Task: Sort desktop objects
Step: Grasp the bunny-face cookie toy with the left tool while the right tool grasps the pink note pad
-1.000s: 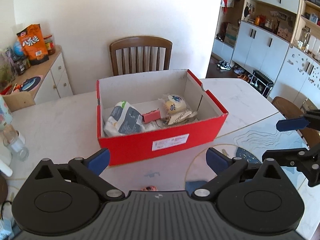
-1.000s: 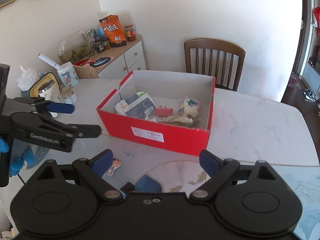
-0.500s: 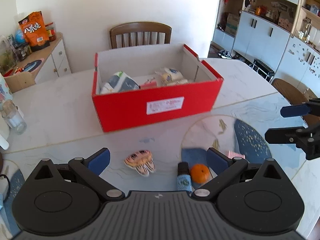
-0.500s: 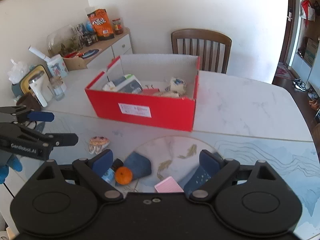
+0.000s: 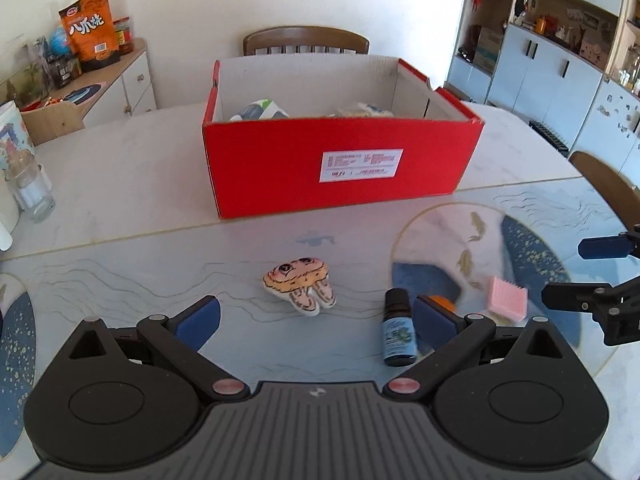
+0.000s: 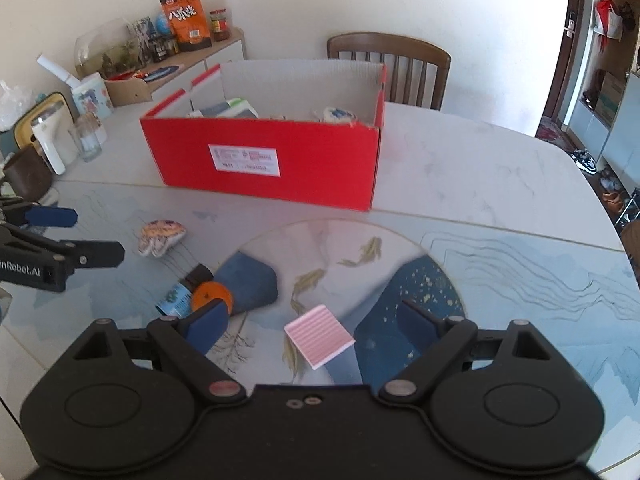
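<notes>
A red cardboard box (image 5: 340,160) (image 6: 264,160) stands mid-table with a few packets inside. In front of it lie a cartoon-face plush slipper toy (image 5: 300,284) (image 6: 162,236), a small dark dropper bottle (image 5: 396,330) (image 6: 182,290), a small orange (image 6: 210,296), partly hidden in the left wrist view (image 5: 440,302), and a pink ribbed block (image 5: 506,300) (image 6: 320,336). My left gripper (image 5: 316,326) is open, low over the table, the toy between its fingers ahead. My right gripper (image 6: 312,326) is open with the pink block between its fingers.
A wooden chair (image 5: 306,40) stands behind the box. A sideboard (image 5: 116,80) with a snack bag and jars is at the back left. A glass (image 5: 30,190), cups and a mug (image 6: 28,172) stand at the table's left edge. Cabinets (image 5: 560,76) line the right.
Both grippers have pulled back from the box and come down toward the table's near side. The toy, bottle, orange and pink block have come into view between the fingers.
</notes>
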A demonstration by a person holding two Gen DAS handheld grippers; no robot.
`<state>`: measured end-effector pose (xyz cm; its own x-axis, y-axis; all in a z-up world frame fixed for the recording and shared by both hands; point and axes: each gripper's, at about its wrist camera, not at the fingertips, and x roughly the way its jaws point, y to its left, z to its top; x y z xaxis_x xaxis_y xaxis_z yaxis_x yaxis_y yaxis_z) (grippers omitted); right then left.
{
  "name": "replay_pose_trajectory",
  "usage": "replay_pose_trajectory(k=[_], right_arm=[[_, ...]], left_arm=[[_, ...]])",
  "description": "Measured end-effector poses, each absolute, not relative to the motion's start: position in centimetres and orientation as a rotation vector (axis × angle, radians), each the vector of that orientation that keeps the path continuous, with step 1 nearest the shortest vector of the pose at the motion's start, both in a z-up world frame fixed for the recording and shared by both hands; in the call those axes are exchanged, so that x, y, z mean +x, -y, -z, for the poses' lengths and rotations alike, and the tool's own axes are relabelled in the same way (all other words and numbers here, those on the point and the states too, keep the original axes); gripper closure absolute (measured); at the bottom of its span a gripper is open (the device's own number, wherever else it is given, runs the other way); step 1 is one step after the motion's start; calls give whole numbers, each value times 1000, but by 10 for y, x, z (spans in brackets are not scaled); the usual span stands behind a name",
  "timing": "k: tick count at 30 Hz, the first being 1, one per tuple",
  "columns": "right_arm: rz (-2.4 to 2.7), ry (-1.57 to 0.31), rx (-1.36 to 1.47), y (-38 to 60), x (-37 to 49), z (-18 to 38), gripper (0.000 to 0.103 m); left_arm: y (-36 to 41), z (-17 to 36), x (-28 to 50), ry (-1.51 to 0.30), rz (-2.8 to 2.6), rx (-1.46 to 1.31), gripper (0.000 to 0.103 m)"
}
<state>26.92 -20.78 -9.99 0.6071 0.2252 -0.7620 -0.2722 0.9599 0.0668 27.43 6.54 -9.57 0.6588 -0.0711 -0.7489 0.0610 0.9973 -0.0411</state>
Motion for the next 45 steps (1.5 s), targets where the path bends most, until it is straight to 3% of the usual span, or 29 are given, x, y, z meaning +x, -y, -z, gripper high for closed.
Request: replay_pose_trajectory(k=[21, 25, 35, 45], right_arm=[[-165, -1019, 44, 196, 288, 153, 19], [-93, -1050, 106, 197, 296, 155, 27], [46, -1102, 246, 196, 316, 157, 34], [80, -1107, 90, 177, 318, 158, 48]], left_arm=[[-77, 134, 312, -894, 80, 47, 1], [-78, 137, 319, -898, 84, 48, 1], [-77, 144, 330, -911, 105, 55, 4], [-76, 150, 337, -933, 116, 48, 12]])
